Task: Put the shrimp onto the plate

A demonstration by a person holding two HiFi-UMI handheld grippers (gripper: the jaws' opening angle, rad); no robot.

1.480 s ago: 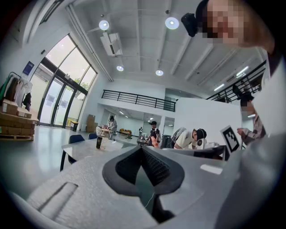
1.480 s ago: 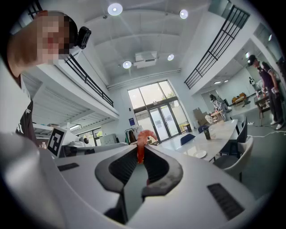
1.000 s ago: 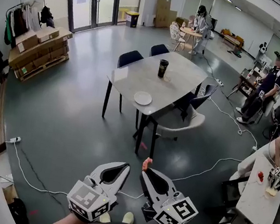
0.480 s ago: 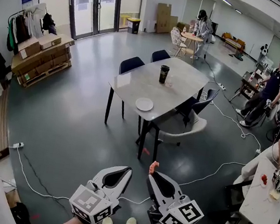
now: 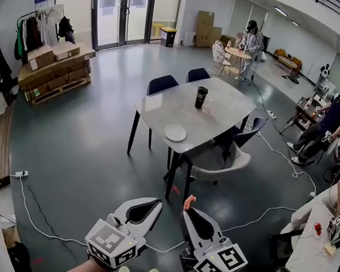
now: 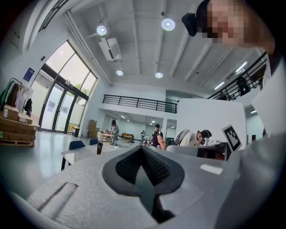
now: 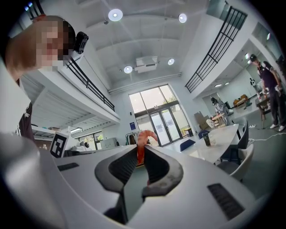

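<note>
My right gripper [image 5: 187,208] is shut on an orange shrimp [image 5: 189,200], whose curled end sticks up past the jaw tips [image 7: 144,138]. My left gripper [image 5: 158,202] is held beside it, shut with nothing in it [image 6: 142,150]. Both are held low in front of me, above the grey floor. A small white plate [image 5: 175,132] lies near the front corner of the grey table [image 5: 162,105], some way ahead of both grippers. A dark cup [image 5: 200,97] stands on the far half of that table.
Dark blue chairs [image 5: 162,85] stand behind the table and a grey chair [image 5: 215,165] at its near right. White cables [image 5: 254,209] trail over the floor. People work at tables to the right [image 5: 314,241]. Stacked boxes on pallets [image 5: 57,63] stand at left.
The view has drifted slightly forward and the table sits a little lower and closer in the head view. Both grippers keep their pose, with the shrimp still held in the right one.
</note>
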